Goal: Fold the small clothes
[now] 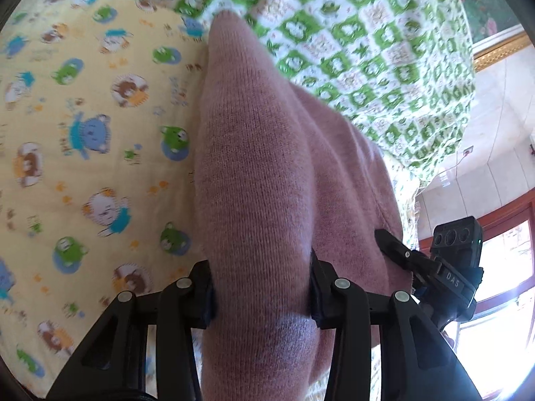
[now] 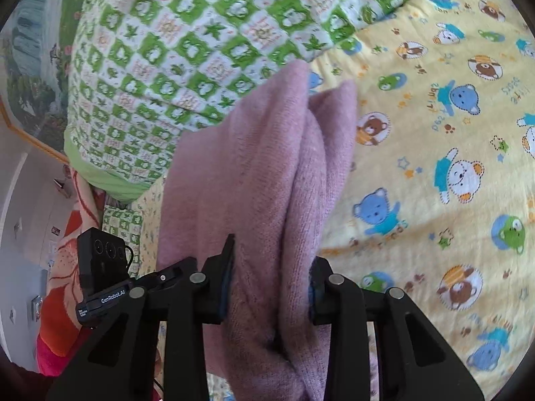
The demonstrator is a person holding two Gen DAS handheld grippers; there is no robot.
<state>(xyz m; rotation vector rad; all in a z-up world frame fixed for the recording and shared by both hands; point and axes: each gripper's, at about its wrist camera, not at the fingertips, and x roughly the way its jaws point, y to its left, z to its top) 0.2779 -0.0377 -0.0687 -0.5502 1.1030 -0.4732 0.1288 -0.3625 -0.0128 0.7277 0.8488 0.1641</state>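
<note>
Pink knit point(image 1: 260, 173) fills the space between the pads of my left gripper point(image 1: 262, 295), which clamps it. Right gripper point(image 2: 267, 287) clamps another bunch of it. It hangs over the yellow sheet point(image 1: 83, 117), near the green quilt point(image 2: 174, 43) edge.

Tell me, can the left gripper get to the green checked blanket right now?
Probably not yet. The left gripper is shut on the bunched pink knitted garment, which fills the space ahead; the green-and-white checked blanket lies beyond it.
</note>
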